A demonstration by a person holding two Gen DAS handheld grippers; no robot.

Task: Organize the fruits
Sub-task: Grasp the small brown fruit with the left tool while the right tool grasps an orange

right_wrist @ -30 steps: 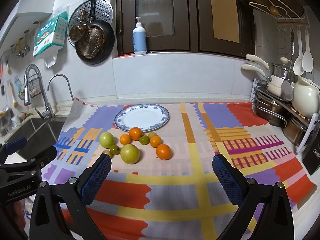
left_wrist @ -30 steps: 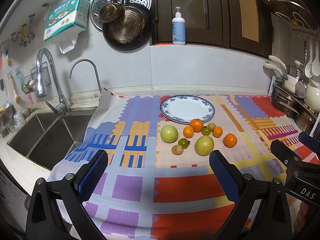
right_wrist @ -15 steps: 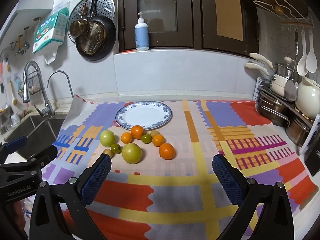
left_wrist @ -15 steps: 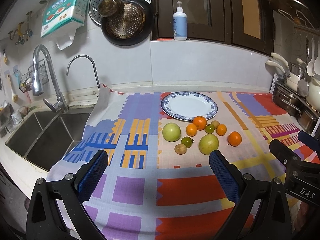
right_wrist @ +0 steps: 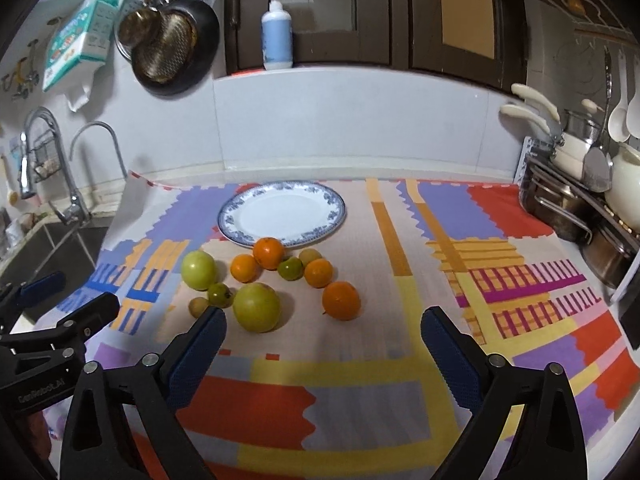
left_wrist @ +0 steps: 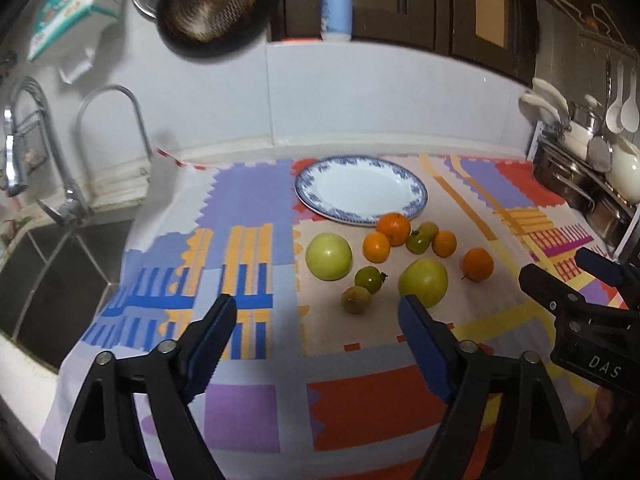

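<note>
Jaws of the left gripper (left_wrist: 316,316) and right gripper (right_wrist: 322,330) had just been closing, empty, near the fruits (right_wrist: 256,307) on the bench beside the plate (right_wrist: 282,216); round, smooth, probably best gripped across the middle.

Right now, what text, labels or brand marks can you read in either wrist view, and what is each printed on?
"DAS": on the right gripper body, left wrist view.
"GenRobot.AI": on the left gripper body, right wrist view, faint.
Tissue pack on the wall: print too blurred to read.
Pump bottle: no legible label.
</note>
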